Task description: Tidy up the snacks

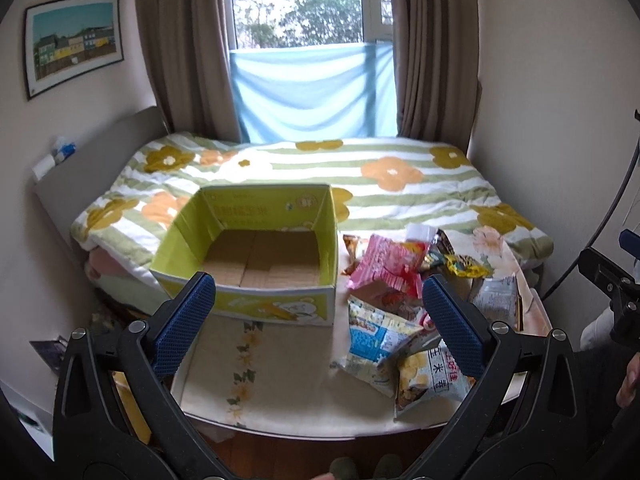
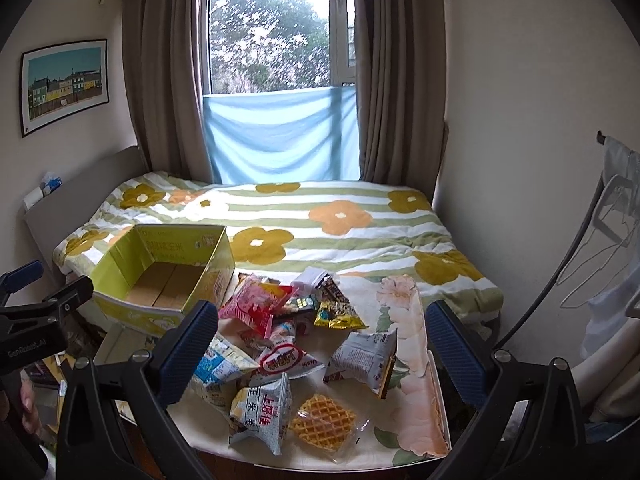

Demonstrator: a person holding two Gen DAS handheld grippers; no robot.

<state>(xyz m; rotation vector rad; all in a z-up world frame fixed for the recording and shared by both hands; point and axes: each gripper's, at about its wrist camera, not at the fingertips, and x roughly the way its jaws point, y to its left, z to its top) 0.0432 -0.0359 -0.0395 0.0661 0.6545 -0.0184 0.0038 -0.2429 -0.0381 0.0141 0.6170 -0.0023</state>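
An empty green cardboard box (image 1: 256, 300) (image 2: 132, 312) stands at the left of a small table. A heap of snack packets (image 1: 396, 300) (image 2: 280, 328) lies to its right: a pink packet (image 1: 384, 264) (image 2: 250, 306), a blue-and-white one (image 1: 376, 340) (image 2: 216, 368), a grey one (image 2: 364, 360) and a wrapped waffle (image 2: 322, 426) nearest me. My left gripper (image 1: 320, 320) hovers open above the table's front, between box and heap. My right gripper (image 2: 320, 350) hovers open above the heap. Neither holds anything.
The table (image 1: 280, 396) (image 2: 416, 364), covered in a floral cloth, stands against a bed (image 1: 360, 184) with a flowered striped quilt. A window with brown curtains (image 1: 184, 48) lies beyond. Clothes hangers (image 2: 608, 240) are at the right wall. Wooden floor runs below the table's front edge.
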